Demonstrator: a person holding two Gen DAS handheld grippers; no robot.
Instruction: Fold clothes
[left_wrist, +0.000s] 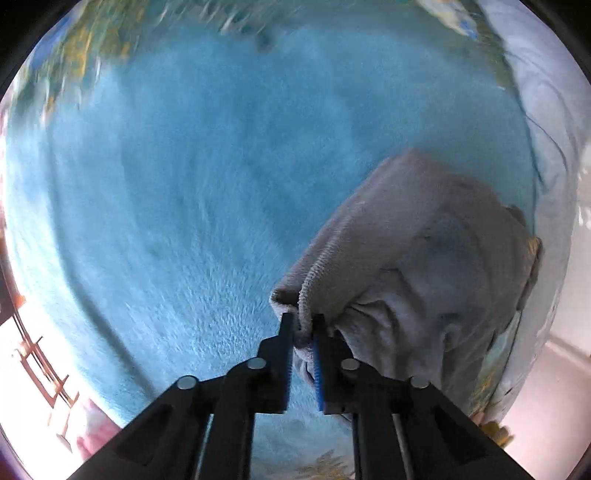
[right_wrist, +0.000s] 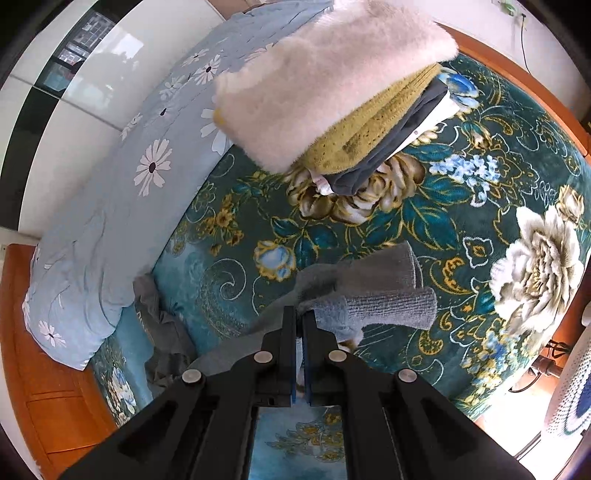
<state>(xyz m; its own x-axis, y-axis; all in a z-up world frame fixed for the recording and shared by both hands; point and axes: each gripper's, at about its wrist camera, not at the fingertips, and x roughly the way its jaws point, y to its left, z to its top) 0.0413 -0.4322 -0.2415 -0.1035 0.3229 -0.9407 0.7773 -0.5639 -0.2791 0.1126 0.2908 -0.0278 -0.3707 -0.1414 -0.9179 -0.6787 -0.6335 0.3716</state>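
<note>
Grey sweater (left_wrist: 413, 258), two claws clamped: left claw (left_wrist: 303, 325), right claw (right_wrist: 299, 314)

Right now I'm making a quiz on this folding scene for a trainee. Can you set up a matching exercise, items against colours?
Items:
1. Top item of the folded stack
2. Knit just under it
3. Garment in the right gripper
4. Duvet beside the blanket

Colours:
A. Grey ribbed knit
B. Pale blue with white daisies
C. Fluffy pale pink
D. Mustard yellow

Pairs: 1-C, 2-D, 3-A, 4-B
</note>
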